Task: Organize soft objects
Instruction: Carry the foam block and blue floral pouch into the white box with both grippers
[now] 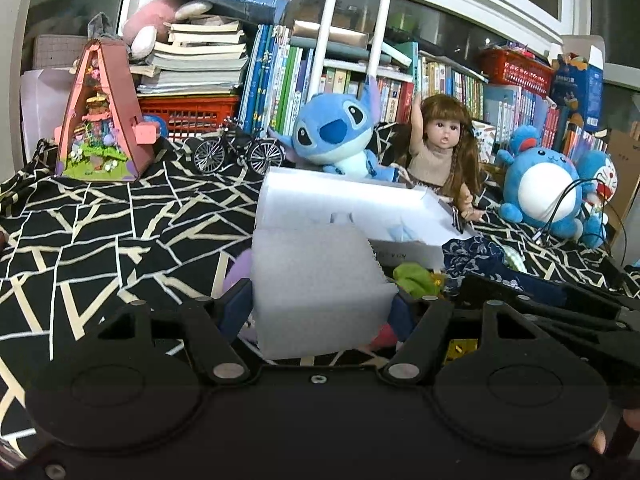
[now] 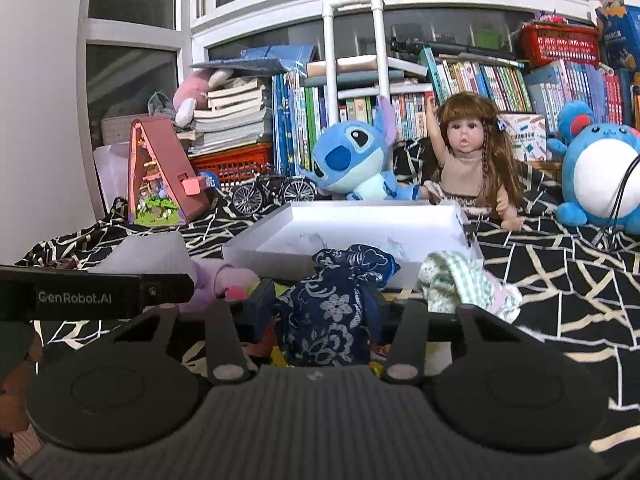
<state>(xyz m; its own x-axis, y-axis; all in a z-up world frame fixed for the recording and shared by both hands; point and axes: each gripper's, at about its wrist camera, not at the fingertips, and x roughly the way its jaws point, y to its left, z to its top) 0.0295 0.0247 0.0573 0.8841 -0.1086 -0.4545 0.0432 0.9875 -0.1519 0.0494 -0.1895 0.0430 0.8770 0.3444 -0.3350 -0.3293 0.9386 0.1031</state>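
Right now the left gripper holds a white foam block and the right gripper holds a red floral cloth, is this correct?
Not quite. In the right wrist view the floral cloth in the right gripper is dark blue, not red. The left gripper does hold the white foam block.

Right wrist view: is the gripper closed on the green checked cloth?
No. The right gripper is shut on the navy floral cloth, while the green checked cloth lies beside it, in front of the white box.
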